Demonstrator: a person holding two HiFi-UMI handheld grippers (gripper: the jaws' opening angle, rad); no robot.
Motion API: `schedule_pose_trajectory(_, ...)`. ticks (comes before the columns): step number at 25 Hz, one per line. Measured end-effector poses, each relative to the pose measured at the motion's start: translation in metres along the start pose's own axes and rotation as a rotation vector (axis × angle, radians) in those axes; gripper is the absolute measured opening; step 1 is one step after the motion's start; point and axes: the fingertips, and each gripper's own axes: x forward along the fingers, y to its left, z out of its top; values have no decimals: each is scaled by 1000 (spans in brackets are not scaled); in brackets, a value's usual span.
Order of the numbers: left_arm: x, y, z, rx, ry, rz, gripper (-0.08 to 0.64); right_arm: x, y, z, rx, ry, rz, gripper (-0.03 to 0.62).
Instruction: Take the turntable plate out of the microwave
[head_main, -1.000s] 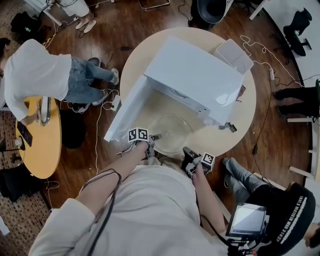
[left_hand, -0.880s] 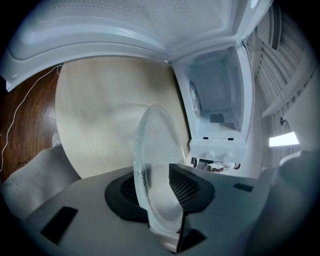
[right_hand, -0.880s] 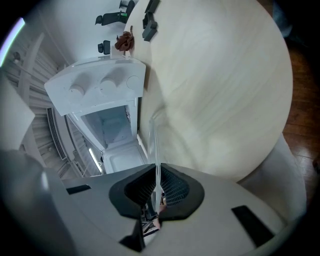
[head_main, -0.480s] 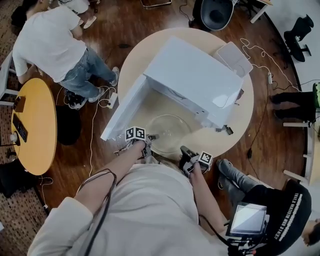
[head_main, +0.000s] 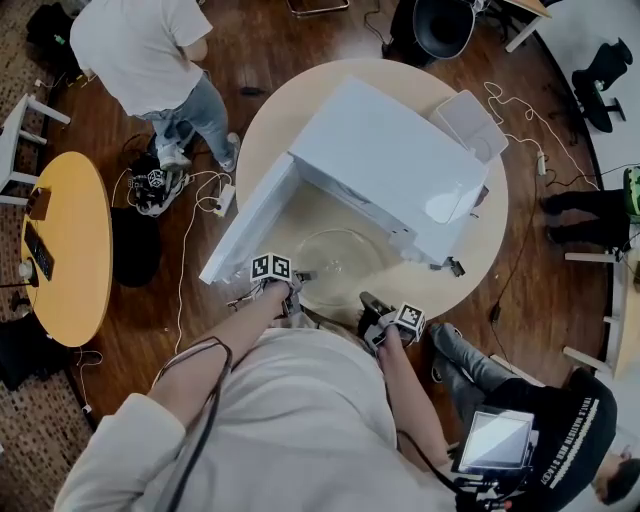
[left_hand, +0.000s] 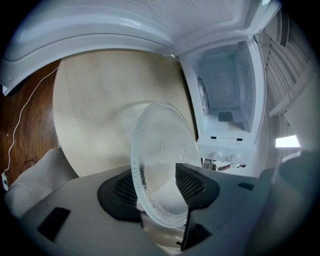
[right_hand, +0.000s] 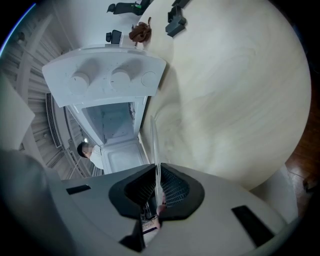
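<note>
Turntable plate (head_main: 340, 262), a clear round glass disc with a pebbled rim, is out of the oven and sits low over the round pale wooden table (head_main: 470, 250), at the centre of the head view, just in front of the open cavity of the boxy white microwave (head_main: 390, 160). Whether its underside touches the tabletop I cannot tell. The microwave's white door (head_main: 250, 215) hangs swung wide toward the left of the frame. Over to the left gripper (head_main: 305, 276), at the plate's near-left edge: its jaws have just been opening and now stand wide apart. In the left gripper view the plate's rim (left_hand: 162, 165) runs through the gap between the dark ribbed pads (left_hand: 192, 182) with neither one pressing on it, so that side has let go. Beyond it the empty white cavity (left_hand: 225, 95) shows at upper right and the tabletop (left_hand: 95, 100) spreads to the left. Now the right gripper (head_main: 368, 300), at the plate's near-right edge: in the right gripper view the glass (right_hand: 155, 145) appears edge-on as a thin bright line rising from between the pads, and the jaws are pinched close on it, so this gripper (right_hand: 157, 190) is clamped on the rim. The microwave's front (right_hand: 107, 85) fills the upper left of that view, the table (right_hand: 240, 90) the right. In the head view's upper left a person in a white shirt and jeans (head_main: 150, 45) stands on the dark wood floor, beside a round yellow table (head_main: 65, 250) at the left edge.
</note>
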Motion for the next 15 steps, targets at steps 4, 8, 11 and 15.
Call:
schedule_pose_trajectory(4, 2, -1, 1, -9, 8, 10, 190, 1, 0, 5, -12, -15, 9, 32)
schedule_pose_trajectory(8, 4, -1, 1, -21, 24, 25, 190, 2, 2, 8, -20, -25, 6, 32)
schedule_pose_trajectory(11, 6, 1, -4, -44, 66, 39, 192, 1, 2, 12, -43, -26, 5, 32)
schedule_pose_trajectory(15, 7, 2, -6, -37, 104, 65, 202, 1, 3, 16, -74, -28, -1, 32)
